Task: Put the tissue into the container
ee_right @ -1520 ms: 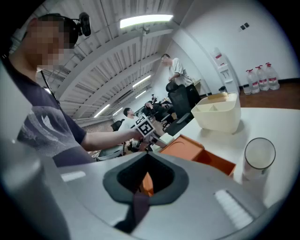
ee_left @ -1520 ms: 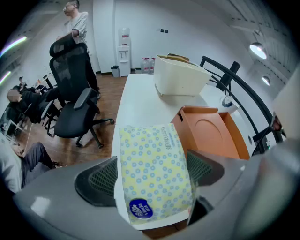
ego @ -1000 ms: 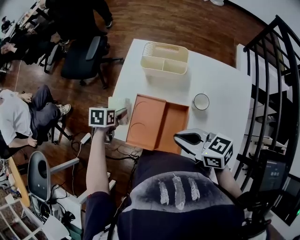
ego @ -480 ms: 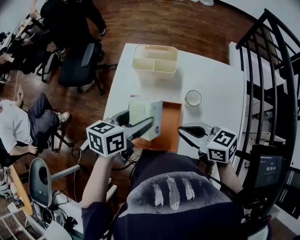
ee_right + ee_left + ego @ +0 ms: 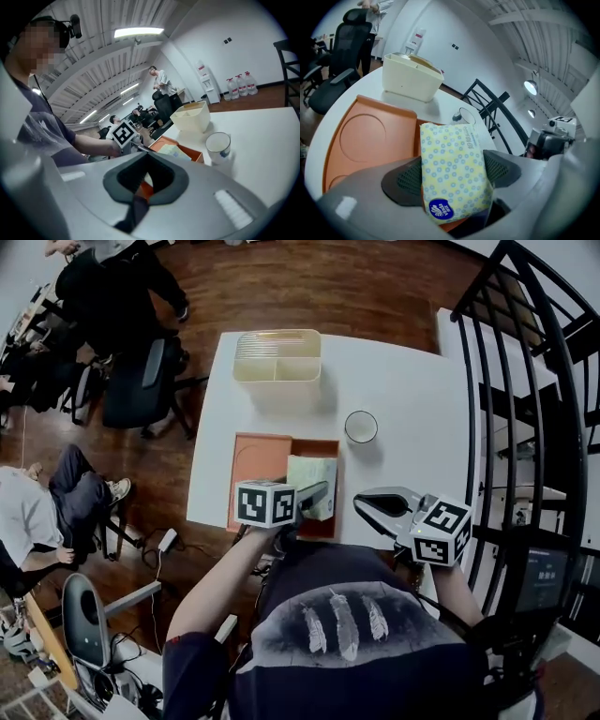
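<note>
A tissue pack (image 5: 314, 482), yellow with blue dots, sits upright between the jaws of my left gripper (image 5: 315, 497), which is shut on it. In the left gripper view the tissue pack (image 5: 452, 168) fills the gap between the pads of the left gripper (image 5: 452, 177). It hangs over the right compartment of the orange tray (image 5: 255, 460). The cream divided container (image 5: 277, 354) stands at the table's far edge, well beyond the pack. My right gripper (image 5: 367, 509) hovers at the near edge, shut on nothing; the right gripper (image 5: 146, 161) faces the tray.
A white cup (image 5: 360, 427) stands right of the tray, between it and the bare right half of the white table (image 5: 412, 390). A black stair railing (image 5: 539, 399) runs along the right. Office chairs and seated people (image 5: 37, 512) are to the left on the wooden floor.
The left gripper went from the table's left edge, rose with the tissue pack in its jaws, then came down over the tray's right compartment. The right gripper barely moved.
</note>
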Motion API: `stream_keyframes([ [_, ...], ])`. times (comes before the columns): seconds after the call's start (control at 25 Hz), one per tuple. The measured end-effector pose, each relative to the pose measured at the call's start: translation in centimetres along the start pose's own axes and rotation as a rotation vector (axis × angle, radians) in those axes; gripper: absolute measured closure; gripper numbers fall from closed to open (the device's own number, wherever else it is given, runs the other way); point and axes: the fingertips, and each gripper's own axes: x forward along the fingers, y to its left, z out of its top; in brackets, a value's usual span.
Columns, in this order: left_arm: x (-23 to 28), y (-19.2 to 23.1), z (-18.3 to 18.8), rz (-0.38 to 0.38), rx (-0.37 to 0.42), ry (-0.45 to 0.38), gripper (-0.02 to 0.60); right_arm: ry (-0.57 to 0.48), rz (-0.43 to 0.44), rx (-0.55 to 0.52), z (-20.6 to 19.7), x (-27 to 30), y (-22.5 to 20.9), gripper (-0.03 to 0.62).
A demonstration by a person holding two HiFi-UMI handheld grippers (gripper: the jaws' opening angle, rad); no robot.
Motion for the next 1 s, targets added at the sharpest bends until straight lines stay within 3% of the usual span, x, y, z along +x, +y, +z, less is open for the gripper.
stream_keyframes([
  [0.24, 2.4, 0.1, -1.5, 0.084, 0.076, 0.052, 0.163, 0.005, 0.012, -0.001, -0.3, -0.9, -0.5, 0.591],
  [0.56, 0.6, -1.4, -1.1, 0.026, 0.075, -0.003, 0.160, 0.027, 0.035, -0.021, -0.3, -0.4, -0.8, 0.591],
  [0.84, -9.5, -7.6, 3.9, -0.146, 0.246, -0.307, 0.166, -0.030, 0.075, 0.001, 1.4, -0.8, -0.6, 0.591],
  [0.92, -12.5, -8.7, 5.7, -0.178, 0.308, -0.399, 0.232, -0.060, 0.101, 0.010, 2.3, -0.9, -0.1, 0.591],
  [1.0, -15.2, -9.4, 7.0, -0.209, 0.367, -0.489, 0.364, -0.094, 0.133, 0.019, 3.2, -1.0, 0.6, 0.591],
])
